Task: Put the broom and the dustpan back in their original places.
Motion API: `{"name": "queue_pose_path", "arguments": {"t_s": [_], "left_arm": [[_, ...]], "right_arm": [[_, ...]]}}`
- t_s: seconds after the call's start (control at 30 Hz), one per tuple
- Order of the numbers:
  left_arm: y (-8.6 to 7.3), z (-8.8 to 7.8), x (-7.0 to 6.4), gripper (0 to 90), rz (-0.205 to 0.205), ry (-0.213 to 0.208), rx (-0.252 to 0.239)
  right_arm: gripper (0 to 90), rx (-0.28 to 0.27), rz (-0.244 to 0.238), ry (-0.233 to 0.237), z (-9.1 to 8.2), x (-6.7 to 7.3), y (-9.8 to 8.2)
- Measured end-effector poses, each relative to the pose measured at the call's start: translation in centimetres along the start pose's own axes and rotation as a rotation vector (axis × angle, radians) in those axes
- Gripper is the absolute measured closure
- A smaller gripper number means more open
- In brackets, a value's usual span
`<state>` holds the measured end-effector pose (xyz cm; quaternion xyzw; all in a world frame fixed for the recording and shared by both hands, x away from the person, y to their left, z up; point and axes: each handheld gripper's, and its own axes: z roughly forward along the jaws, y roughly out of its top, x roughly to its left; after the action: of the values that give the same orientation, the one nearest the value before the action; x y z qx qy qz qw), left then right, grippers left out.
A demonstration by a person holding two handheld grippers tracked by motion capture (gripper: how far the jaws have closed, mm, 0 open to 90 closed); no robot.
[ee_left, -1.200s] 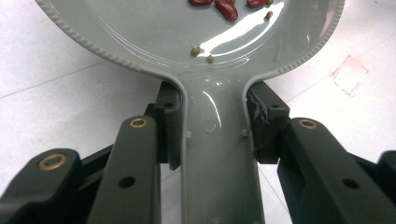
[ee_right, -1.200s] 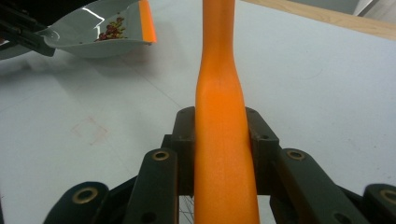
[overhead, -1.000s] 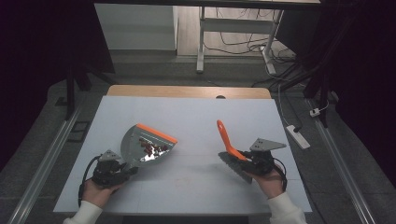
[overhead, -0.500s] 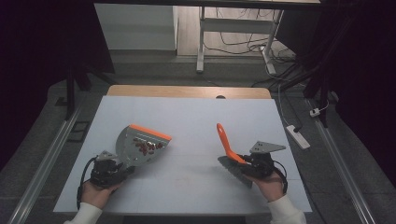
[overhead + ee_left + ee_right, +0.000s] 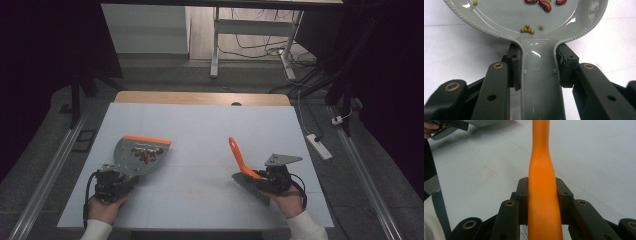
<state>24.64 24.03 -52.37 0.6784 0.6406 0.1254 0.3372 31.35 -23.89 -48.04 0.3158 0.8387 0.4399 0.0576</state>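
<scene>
At the lower left of the high view, the left gripper [image 5: 112, 182] was seen held in a hand [image 5: 102, 210], its jaws clamped on the handle of a grey dustpan [image 5: 140, 157]. In the left gripper view the pads [image 5: 515, 67] were pressed against both sides of that handle, and the pan was spread across the top of the frame with red beans [image 5: 544, 3] and small green beans [image 5: 527, 28] lying in it. At the lower right of the high view, the right gripper [image 5: 265, 180] was closed around an orange brush handle [image 5: 239, 157], which was tilted up and toward the upper left. In the right gripper view the handle [image 5: 542, 195] was pinched between the pads. Farther up, the white table [image 5: 200, 125] was crossed by the dustpan's orange lip [image 5: 147, 140], and a wooden strip [image 5: 200, 97] was seen along its far edge.
</scene>
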Motion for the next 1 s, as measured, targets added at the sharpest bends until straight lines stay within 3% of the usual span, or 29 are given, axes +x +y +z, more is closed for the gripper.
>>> {"name": "queue_pose_path", "arguments": {"t_s": [0.13, 0.3, 0.37, 0.7, 1.0], "left_arm": [[0.1, 0.6, -0.4, 62.2, -0.005, 0.028, 0.007], [0.2, 1.3, -0.5, 62.2, -0.029, 0.050, 0.013], [0.2, 1.4, -0.4, 62.2, -0.050, 0.050, 0.012], [0.2, 2.0, -0.9, 61.7, -0.034, 0.054, 0.022], [0.1, 2.0, -1.1, 57.4, -0.034, 0.036, 0.012]], "right_arm": [[70.4, 0.023, 0.026, 0.015, 0.4, -0.3, -0.3], [70.4, 0.064, 0.024, -0.020, 0.9, -0.6, -0.5], [70.4, 0.066, 0.030, -0.032, 1.0, -0.7, -0.5], [68.2, 0.084, 0.071, -0.074, 1.2, -2.5, -0.6], [58.2, 0.140, 0.061, -0.125, 1.8, -3.3, -0.6]]}}
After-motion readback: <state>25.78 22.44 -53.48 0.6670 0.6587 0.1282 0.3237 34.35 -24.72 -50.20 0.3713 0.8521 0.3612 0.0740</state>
